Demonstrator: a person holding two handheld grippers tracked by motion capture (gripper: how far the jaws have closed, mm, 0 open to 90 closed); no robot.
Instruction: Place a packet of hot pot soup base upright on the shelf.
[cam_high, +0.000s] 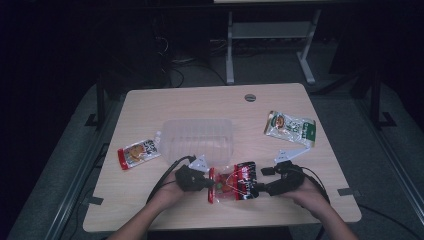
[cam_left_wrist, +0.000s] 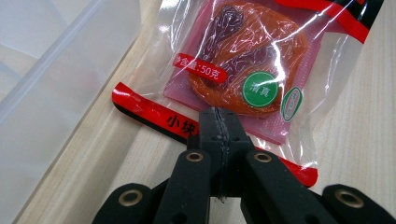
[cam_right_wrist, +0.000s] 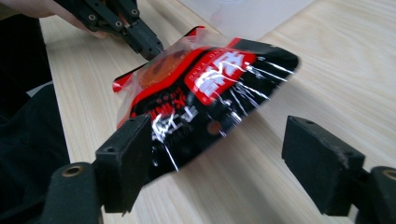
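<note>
A red and black snack packet (cam_high: 231, 182) with a clear window is held just above the table's (cam_high: 150, 210) front edge. My left gripper (cam_high: 209, 182) is shut on its clear red-striped end; in the left gripper view the jaws (cam_left_wrist: 219, 114) pinch the film beside the orange food in the packet (cam_left_wrist: 247, 60). My right gripper (cam_high: 260, 189) stands open at the packet's black end. In the right gripper view the packet (cam_right_wrist: 210, 88) hangs tilted between the wide jaws of that gripper (cam_right_wrist: 219, 140), against the left one and apart from the right. The left gripper (cam_right_wrist: 149, 46) grips the far end.
A clear plastic container (cam_high: 197, 135) stands mid-table just behind the packet, its wall (cam_left_wrist: 46, 70) close to my left gripper. An orange and red packet (cam_high: 138, 153) lies at the left, a green and white one (cam_high: 291, 128) at the right. A round cable hole (cam_high: 250, 97) is near the far edge.
</note>
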